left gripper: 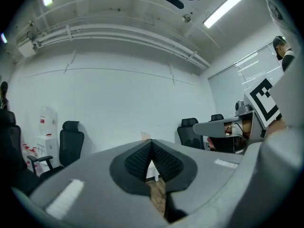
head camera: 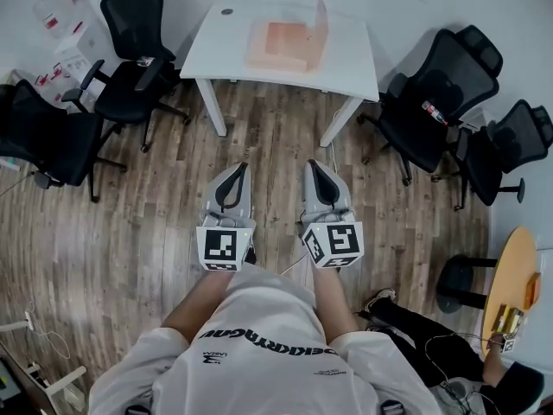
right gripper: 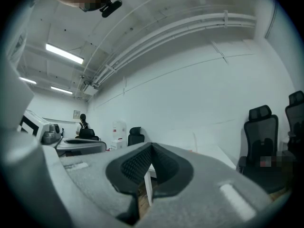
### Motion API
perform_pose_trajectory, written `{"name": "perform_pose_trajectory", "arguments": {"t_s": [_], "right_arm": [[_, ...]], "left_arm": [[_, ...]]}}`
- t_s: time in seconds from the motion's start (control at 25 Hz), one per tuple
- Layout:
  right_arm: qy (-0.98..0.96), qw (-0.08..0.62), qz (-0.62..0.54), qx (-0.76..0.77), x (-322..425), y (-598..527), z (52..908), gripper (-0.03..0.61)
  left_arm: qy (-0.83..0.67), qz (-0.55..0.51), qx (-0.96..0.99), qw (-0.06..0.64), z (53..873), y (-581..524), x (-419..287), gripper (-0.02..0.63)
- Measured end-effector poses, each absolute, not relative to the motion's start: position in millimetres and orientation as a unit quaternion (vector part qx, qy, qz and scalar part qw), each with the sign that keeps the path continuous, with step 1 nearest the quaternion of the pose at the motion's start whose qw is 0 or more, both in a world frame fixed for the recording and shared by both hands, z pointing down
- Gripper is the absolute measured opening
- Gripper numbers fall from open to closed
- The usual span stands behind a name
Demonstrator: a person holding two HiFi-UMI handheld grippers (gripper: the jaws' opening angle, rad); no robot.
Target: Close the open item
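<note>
In the head view, a pale pink box lies on the white table far ahead, its clear lid standing upright at the right side. My left gripper and right gripper hover side by side over the wood floor, close to my body and well short of the table. Both point toward the table. The left gripper has its jaws pressed together with nothing between them. The right gripper is likewise shut and empty. A corner of the box peeks over the left jaws.
Black office chairs stand left of the table, further left and to its right. A round wooden table with small items is at the right edge, and another person sits beside it.
</note>
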State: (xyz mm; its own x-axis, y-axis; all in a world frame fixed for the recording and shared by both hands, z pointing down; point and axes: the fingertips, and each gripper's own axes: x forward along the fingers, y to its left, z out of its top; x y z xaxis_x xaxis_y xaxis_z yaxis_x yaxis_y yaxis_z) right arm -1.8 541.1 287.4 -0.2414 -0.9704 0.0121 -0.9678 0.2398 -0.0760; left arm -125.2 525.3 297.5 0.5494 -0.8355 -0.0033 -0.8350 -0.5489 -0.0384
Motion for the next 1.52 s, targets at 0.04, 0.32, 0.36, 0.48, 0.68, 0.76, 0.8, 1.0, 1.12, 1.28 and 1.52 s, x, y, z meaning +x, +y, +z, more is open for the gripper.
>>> {"name": "perform_pose_trajectory", "arguments": {"t_s": [0.04, 0.32, 0.36, 0.48, 0.68, 0.76, 0.8, 1.0, 1.12, 1.28, 1.52], "right_arm": [[0.785, 0.018, -0.033, -0.618, -2.0, 527.8, 287.0, -0.002], [0.773, 0.016, -0.036, -0.634, -1.9, 437.0, 283.1, -0.002], [0.771, 0.015, -0.037, -0.635, -4.0, 424.8, 283.5, -0.002], [0.764, 0.014, -0.040, -0.644, -8.6, 392.8, 285.4, -0.002], [0.746, 0.017, -0.038, -0.665, -11.0, 355.6, 289.7, -0.002], [0.745, 0.013, -0.041, -0.666, -14.4, 344.3, 295.3, -0.002], [0.745, 0.012, -0.043, -0.666, -15.6, 338.7, 297.9, -0.002], [0.747, 0.006, -0.046, -0.663, -8.4, 307.2, 305.2, 0.000], [0.747, 0.009, -0.047, -0.663, 1.0, 285.4, 309.3, -0.002], [0.752, 0.018, -0.041, -0.658, 22.2, 247.5, 309.3, 0.000], [0.761, 0.032, -0.036, -0.647, 60.1, 179.6, 298.4, 0.000]], "left_arm": [[0.473, -0.007, -0.881, 0.017, 297.2, 511.4, -125.7, 0.002], [0.462, -0.004, -0.887, 0.010, 294.3, 416.9, -129.6, 0.002], [0.460, -0.004, -0.888, 0.010, 294.4, 404.7, -132.0, 0.002], [0.453, -0.007, -0.891, 0.016, 294.5, 373.0, -137.3, 0.002], [0.442, -0.019, -0.897, 0.019, 299.4, 338.2, -139.4, 0.002], [0.441, -0.022, -0.897, 0.008, 306.2, 326.5, -140.9, 0.002], [0.441, -0.025, -0.897, 0.004, 310.0, 320.6, -141.1, 0.002], [0.443, -0.031, -0.896, -0.006, 322.5, 289.2, -133.8, 0.002], [0.447, -0.028, -0.894, -0.003, 325.9, 265.4, -126.6, 0.002], [0.455, -0.026, -0.890, 0.007, 329.3, 227.5, -108.2, 0.002], [0.471, -0.030, -0.881, 0.015, 323.9, 161.1, -74.5, 0.002]]}}
